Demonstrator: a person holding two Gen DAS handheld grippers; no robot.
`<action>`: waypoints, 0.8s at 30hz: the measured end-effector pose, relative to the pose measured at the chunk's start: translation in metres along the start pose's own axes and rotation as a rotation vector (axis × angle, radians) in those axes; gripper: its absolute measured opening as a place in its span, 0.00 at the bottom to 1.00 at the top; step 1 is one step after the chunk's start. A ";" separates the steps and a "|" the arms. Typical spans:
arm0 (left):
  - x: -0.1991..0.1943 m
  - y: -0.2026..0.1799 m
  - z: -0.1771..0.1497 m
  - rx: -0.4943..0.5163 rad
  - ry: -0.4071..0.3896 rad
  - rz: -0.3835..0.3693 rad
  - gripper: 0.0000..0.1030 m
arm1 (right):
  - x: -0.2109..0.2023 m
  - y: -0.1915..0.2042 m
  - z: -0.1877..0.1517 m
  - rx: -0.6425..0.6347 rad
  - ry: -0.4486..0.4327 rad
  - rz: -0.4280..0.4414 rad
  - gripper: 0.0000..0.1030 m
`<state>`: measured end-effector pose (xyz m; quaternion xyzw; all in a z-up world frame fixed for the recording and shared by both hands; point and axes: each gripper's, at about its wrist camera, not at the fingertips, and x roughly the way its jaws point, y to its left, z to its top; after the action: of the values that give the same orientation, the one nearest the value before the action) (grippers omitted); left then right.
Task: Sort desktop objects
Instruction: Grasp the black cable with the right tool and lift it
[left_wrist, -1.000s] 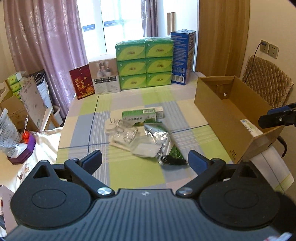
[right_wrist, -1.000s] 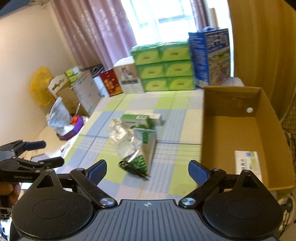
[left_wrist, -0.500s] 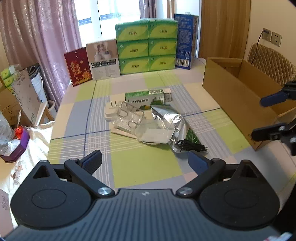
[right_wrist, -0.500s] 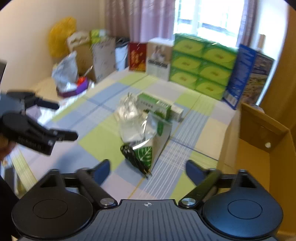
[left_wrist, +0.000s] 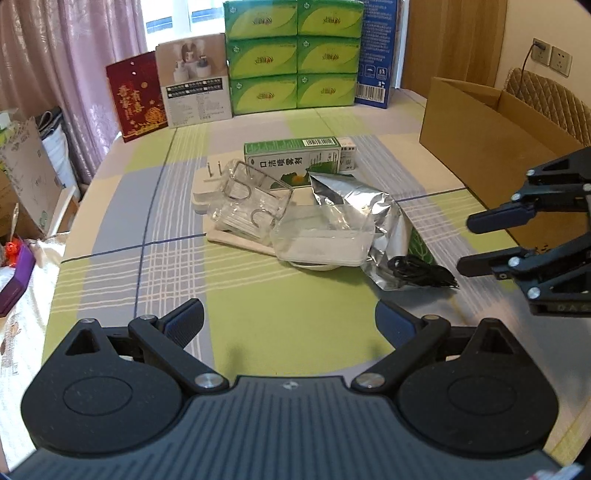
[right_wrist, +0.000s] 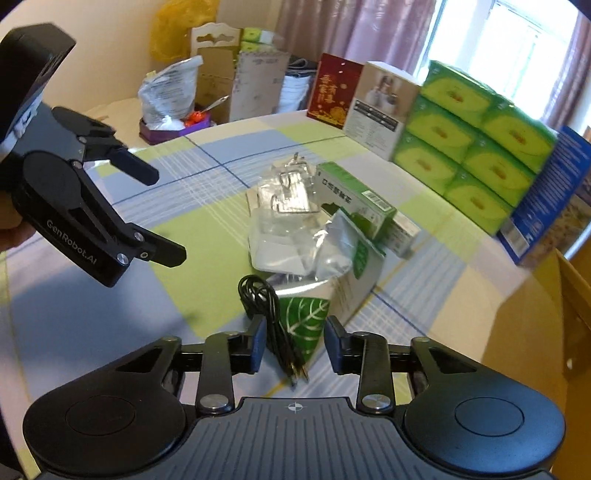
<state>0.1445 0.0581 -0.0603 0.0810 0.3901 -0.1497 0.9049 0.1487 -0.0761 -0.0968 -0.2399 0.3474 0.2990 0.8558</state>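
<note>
Fingers parted, the right gripper (right_wrist: 294, 349) straddles a coiled black cable (right_wrist: 269, 314) beside a crinkled foil pouch (right_wrist: 332, 258) on the checked tablecloth (left_wrist: 258, 314) — the left gripper (left_wrist: 289, 320) hovers wide open, clear of the pile, holding nothing.

left gripper (left_wrist: 289, 321) gapes wide at lower centre. a clutter pile sits mid-frame: green box (left_wrist: 291, 161), foil pouch (left_wrist: 364, 206), black cable (left_wrist: 421, 276). right gripper (left_wrist: 466, 243) at right edge.

"GenRobot.AI" on left claw (right_wrist: 168, 214) (white lettering)
</note>
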 end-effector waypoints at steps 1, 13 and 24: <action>0.004 0.001 0.001 0.001 0.005 -0.006 0.94 | 0.005 0.000 0.000 -0.015 0.007 0.003 0.29; 0.023 0.005 0.020 0.031 -0.010 -0.034 0.94 | 0.035 0.009 -0.002 -0.140 0.063 0.020 0.21; 0.021 0.021 0.023 -0.093 -0.010 -0.046 0.94 | 0.039 0.008 0.007 -0.054 0.082 0.018 0.09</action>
<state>0.1813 0.0675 -0.0592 0.0291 0.3938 -0.1524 0.9060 0.1687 -0.0524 -0.1226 -0.2720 0.3759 0.3058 0.8314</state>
